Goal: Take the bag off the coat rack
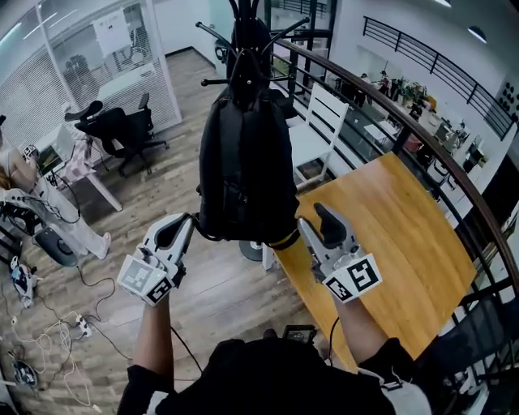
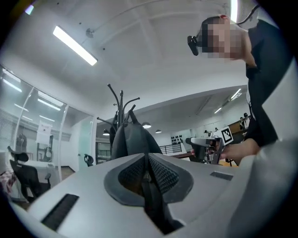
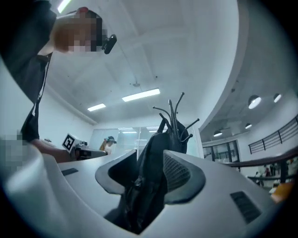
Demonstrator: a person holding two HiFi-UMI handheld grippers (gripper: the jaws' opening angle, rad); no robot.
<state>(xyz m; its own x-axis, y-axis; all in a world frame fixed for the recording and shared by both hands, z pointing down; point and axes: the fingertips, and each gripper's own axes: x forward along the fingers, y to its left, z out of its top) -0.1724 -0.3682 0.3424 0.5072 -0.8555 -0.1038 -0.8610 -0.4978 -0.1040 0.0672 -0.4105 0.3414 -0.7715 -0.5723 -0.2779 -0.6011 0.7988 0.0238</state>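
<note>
A black backpack [image 1: 243, 162] hangs from the black coat rack [image 1: 243, 24], whose hooks stick out above it. My left gripper [image 1: 188, 223] sits at the bag's lower left corner, jaws shut and nothing seen between the pads; in the left gripper view [image 2: 148, 162] the bag [image 2: 132, 139] hangs just beyond it. My right gripper [image 1: 302, 227] is at the lower right corner. In the right gripper view its jaws [image 3: 149, 172] stand wide apart with the bag's dark fabric [image 3: 156, 153] between them, lying against one pad; the hooks [image 3: 174, 109] rise above.
A wooden table [image 1: 405, 235] stands at the right, close under the right gripper. A white chair [image 1: 324, 121] and a curved railing [image 1: 422, 138] are behind it. Office chairs [image 1: 122, 130], a person [image 1: 24, 186] and floor cables [image 1: 65, 324] lie to the left.
</note>
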